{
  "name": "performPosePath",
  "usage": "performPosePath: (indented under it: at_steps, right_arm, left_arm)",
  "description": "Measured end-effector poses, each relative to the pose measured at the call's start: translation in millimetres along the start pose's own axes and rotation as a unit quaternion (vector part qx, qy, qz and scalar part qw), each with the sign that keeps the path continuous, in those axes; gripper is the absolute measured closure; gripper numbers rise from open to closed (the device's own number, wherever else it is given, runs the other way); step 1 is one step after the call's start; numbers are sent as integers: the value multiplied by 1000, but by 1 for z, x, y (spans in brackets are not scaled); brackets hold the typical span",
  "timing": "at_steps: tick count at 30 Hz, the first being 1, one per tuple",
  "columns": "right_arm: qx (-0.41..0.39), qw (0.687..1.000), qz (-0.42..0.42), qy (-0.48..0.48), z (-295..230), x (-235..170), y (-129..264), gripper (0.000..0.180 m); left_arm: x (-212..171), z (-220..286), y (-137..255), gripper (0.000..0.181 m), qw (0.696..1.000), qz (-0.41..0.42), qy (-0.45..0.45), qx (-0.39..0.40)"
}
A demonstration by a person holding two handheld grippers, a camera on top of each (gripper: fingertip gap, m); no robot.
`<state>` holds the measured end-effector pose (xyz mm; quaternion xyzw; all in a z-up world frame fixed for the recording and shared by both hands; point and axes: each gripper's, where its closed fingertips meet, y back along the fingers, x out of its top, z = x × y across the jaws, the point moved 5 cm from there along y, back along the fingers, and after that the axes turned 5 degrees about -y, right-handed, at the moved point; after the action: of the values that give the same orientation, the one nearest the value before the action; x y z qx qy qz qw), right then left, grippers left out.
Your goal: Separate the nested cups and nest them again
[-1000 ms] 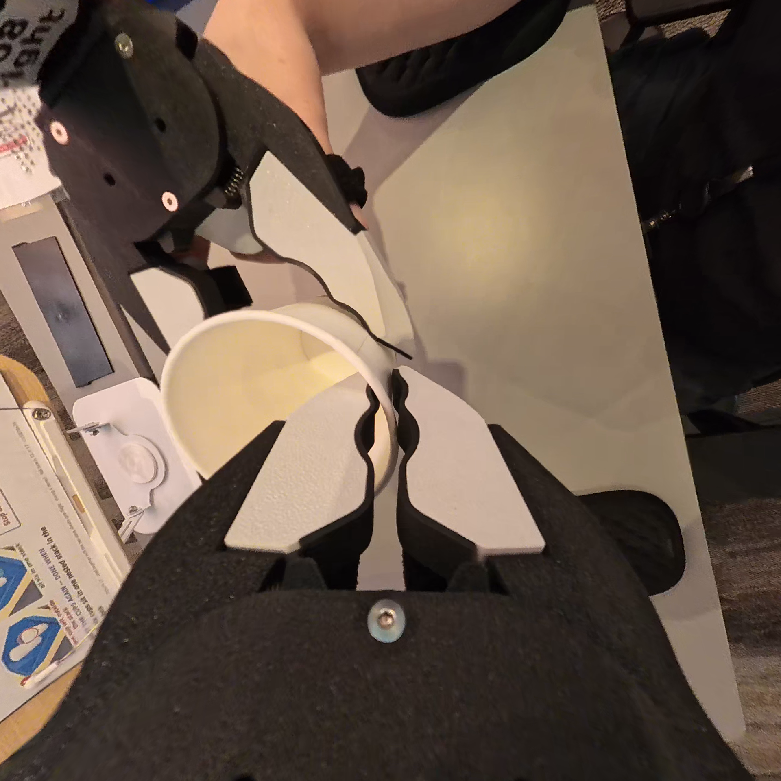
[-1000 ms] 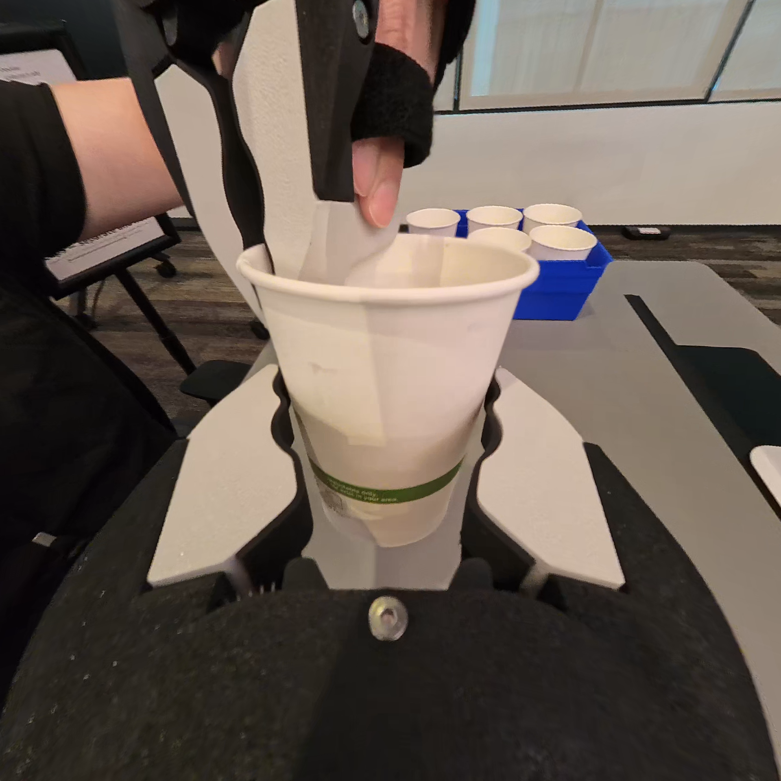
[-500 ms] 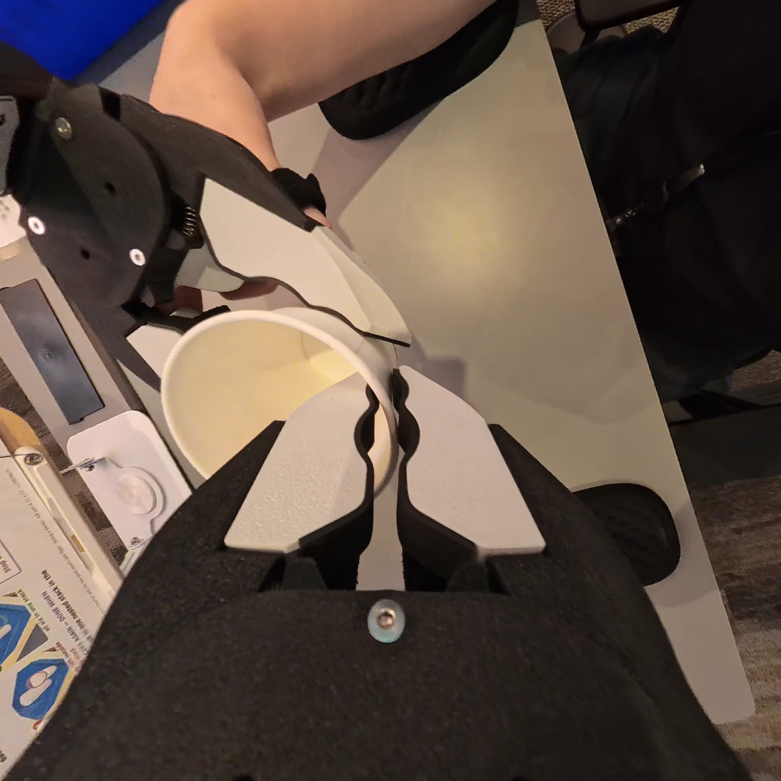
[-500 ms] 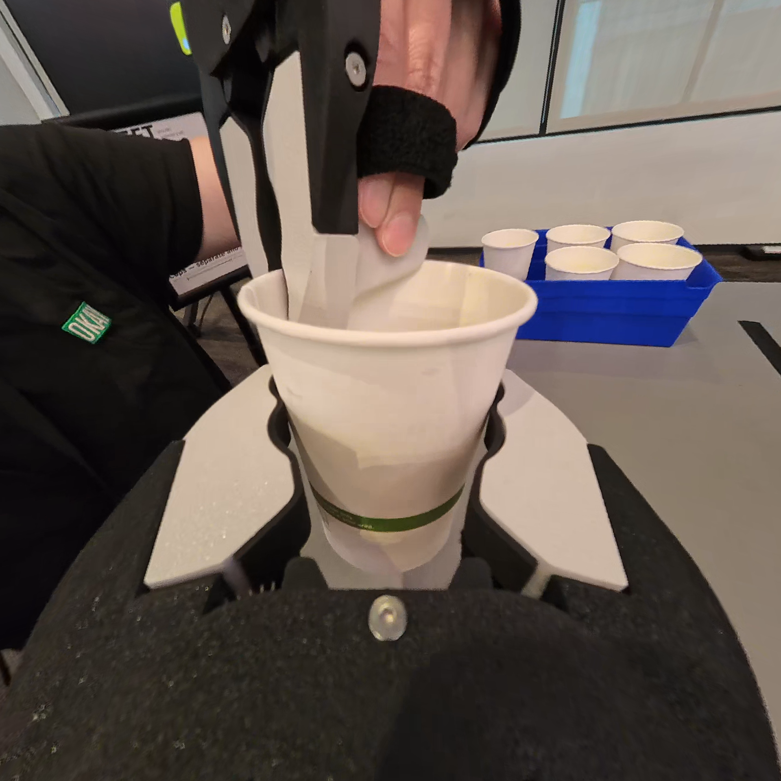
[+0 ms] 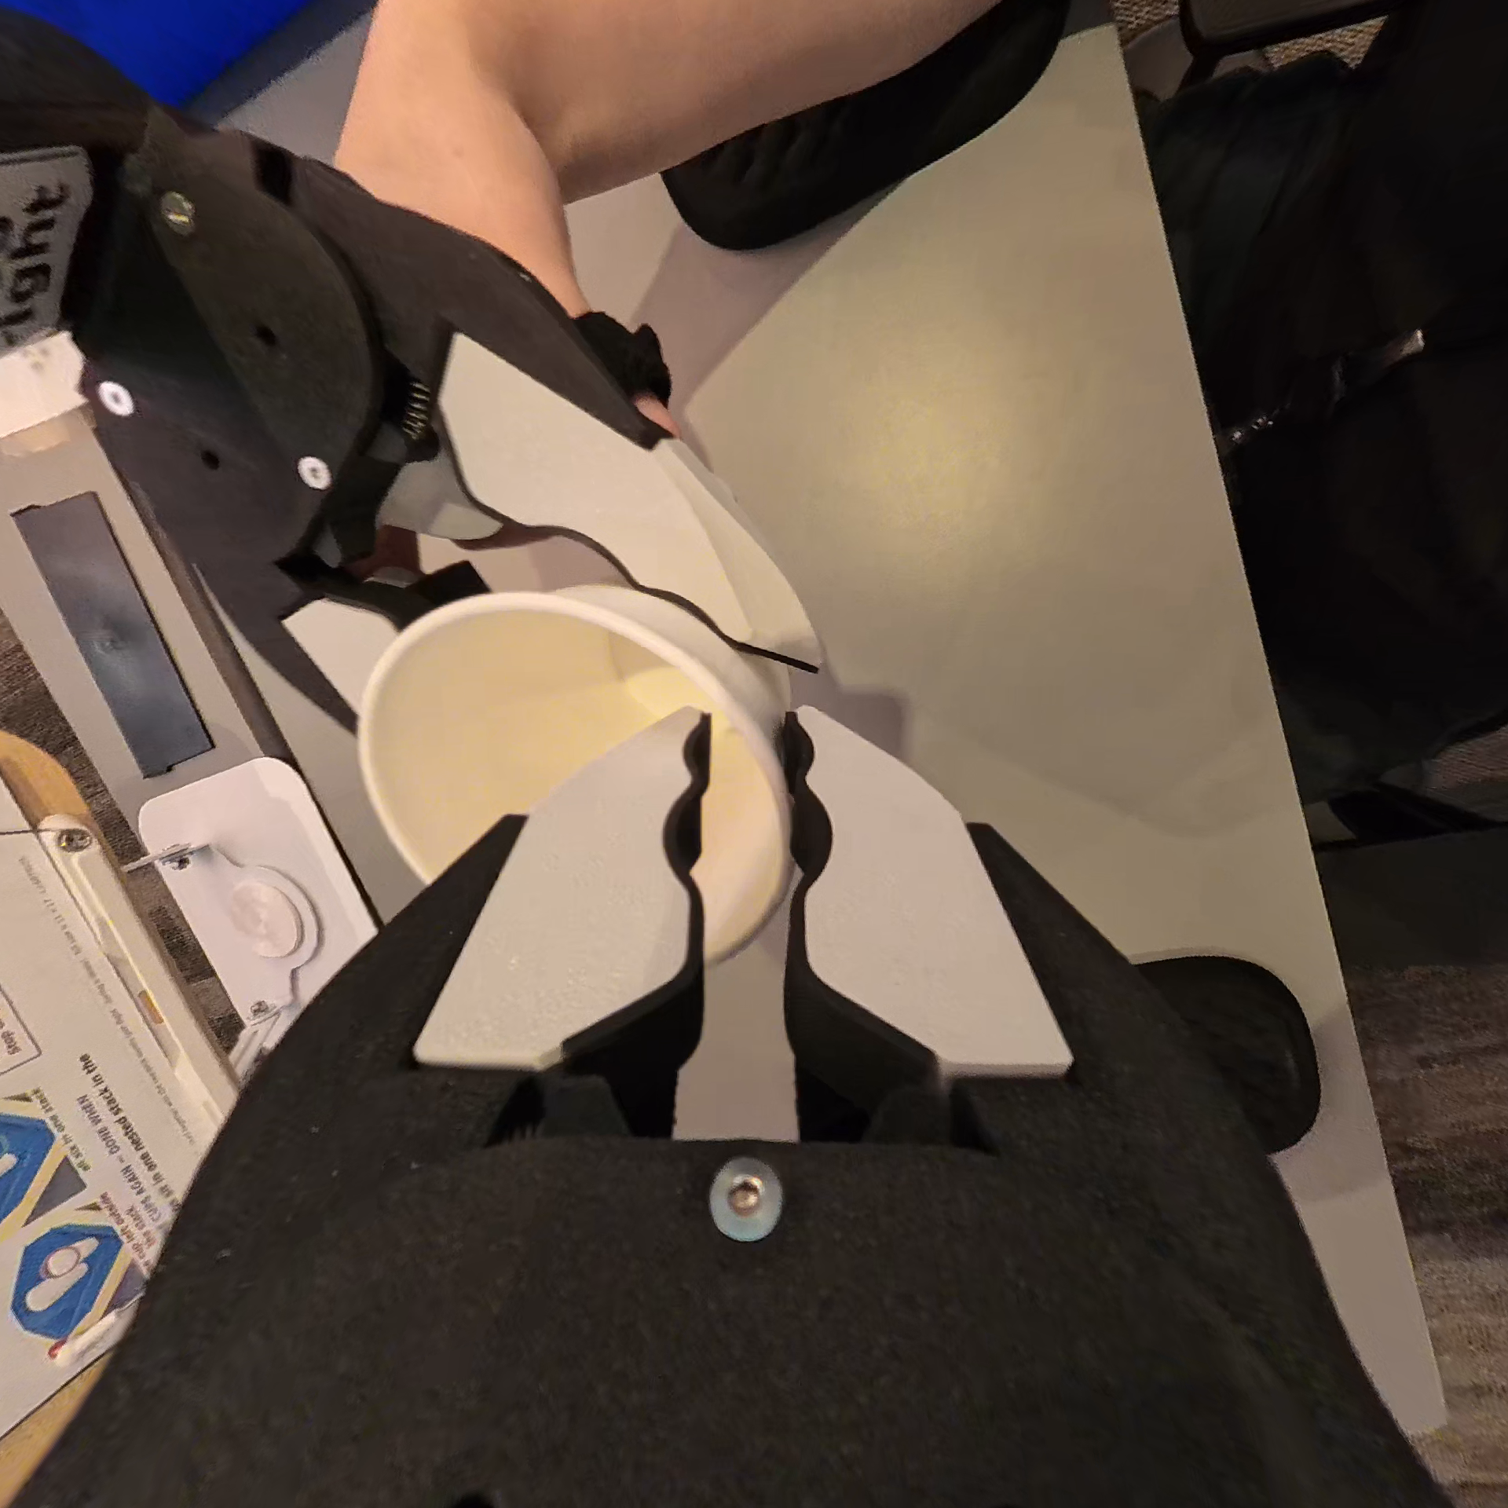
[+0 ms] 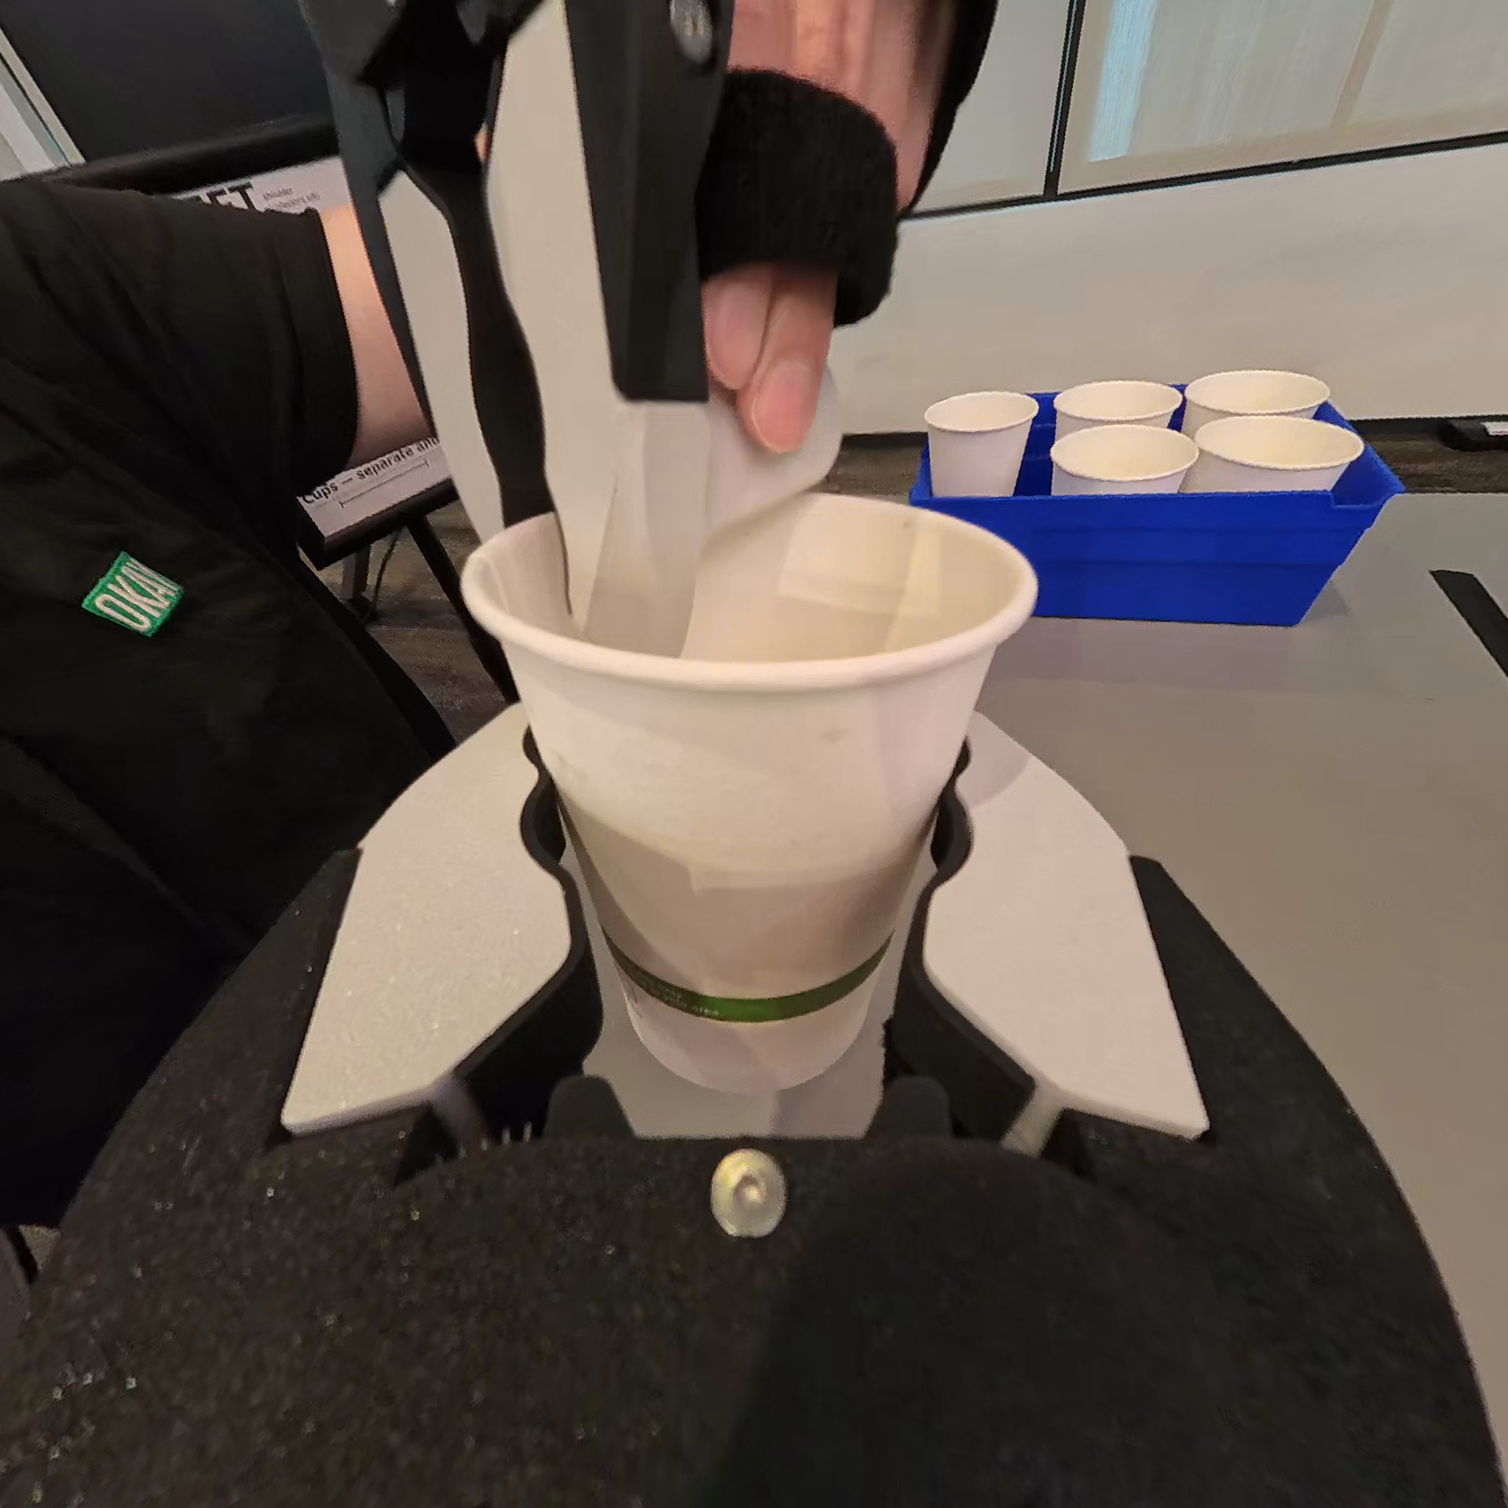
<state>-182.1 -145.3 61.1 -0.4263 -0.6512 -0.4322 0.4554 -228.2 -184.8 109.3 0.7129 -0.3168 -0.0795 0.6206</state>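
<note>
Right hand-held gripper (image 6: 747,881) clamps paper cup (image 6: 747,759) body, steadying it; left hand-held gripper (image 5: 747,783) pinches its rim wall, likely to pull an inner cup free.

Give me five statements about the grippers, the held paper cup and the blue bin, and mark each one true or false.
1. The right gripper clamps the white paper cup around its body. True.
2. The left gripper grips the cup's base. False: it pinches the rim wall, one finger inside and one outside.
3. The blue bin holds five white cups. True.
4. The held cup rests on the grey table. False: it is held above it.
5. The cup's band near the base is red. False: it is green.
</note>
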Motion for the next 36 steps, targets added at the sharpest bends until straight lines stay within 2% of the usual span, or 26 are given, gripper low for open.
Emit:
performPosePath:
  at_steps: [3, 6, 10, 13, 16, 18, 19, 21, 23, 25, 27, 30, 33, 36]
  right_arm:
    - [-6, 1000, -7, 1, 3, -2, -2, 91]
    - [-13, 1000, -8, -3, 7, -5, 1, 90]
    - [-42, 999, 4, -14, 19, -8, 14, 90]
    - [-96, 995, 11, -12, 30, -7, 36, 90]
    - [-208, 977, 38, 21, 28, 13, 86, 90]
    - [-309, 946, 73, 61, 15, 32, 137, 90]
    - [-376, 918, 93, 78, 9, 39, 170, 90]
    - [-535, 833, 101, 95, -1, 37, 250, 90]
    - [-665, 738, 84, 82, -11, 12, 331, 90]
    - [-721, 685, 94, 40, -18, -30, 391, 90]
    - [-745, 656, 120, -24, -20, -80, 429, 90]
    - [-754, 631, 150, -104, -16, -138, 451, 89]
    - [-774, 602, 125, -149, -10, -172, 458, 89]
    - [-781, 593, 99, -168, -2, -191, 455, 89]
  left_arm:
    - [2, -2, 5, 162, 1000, 26, 15, 8]
    - [-3, -9, 15, 145, 997, 36, 36, 56]
    - [-16, -9, 40, 141, 985, 102, 78, 117]
    - [-31, -3, 59, 129, 963, 167, 121, 174]
    - [-56, 10, 71, 129, 931, 213, 173, 240]
    - [-76, 24, 73, 131, 911, 224, 205, 278]
    - [-87, 31, 73, 131, 902, 224, 221, 295]
    - [-106, 46, 72, 130, 886, 224, 253, 317]
    - [-120, 60, 72, 130, 872, 231, 285, 325]
    - [-131, 71, 73, 130, 858, 238, 307, 336]
    - [-138, 79, 73, 131, 851, 243, 313, 343]
    - [-144, 83, 75, 131, 847, 234, 320, 354]
    - [-141, 83, 81, 131, 846, 232, 318, 360]
    - [-132, 84, 86, 131, 850, 232, 305, 363]
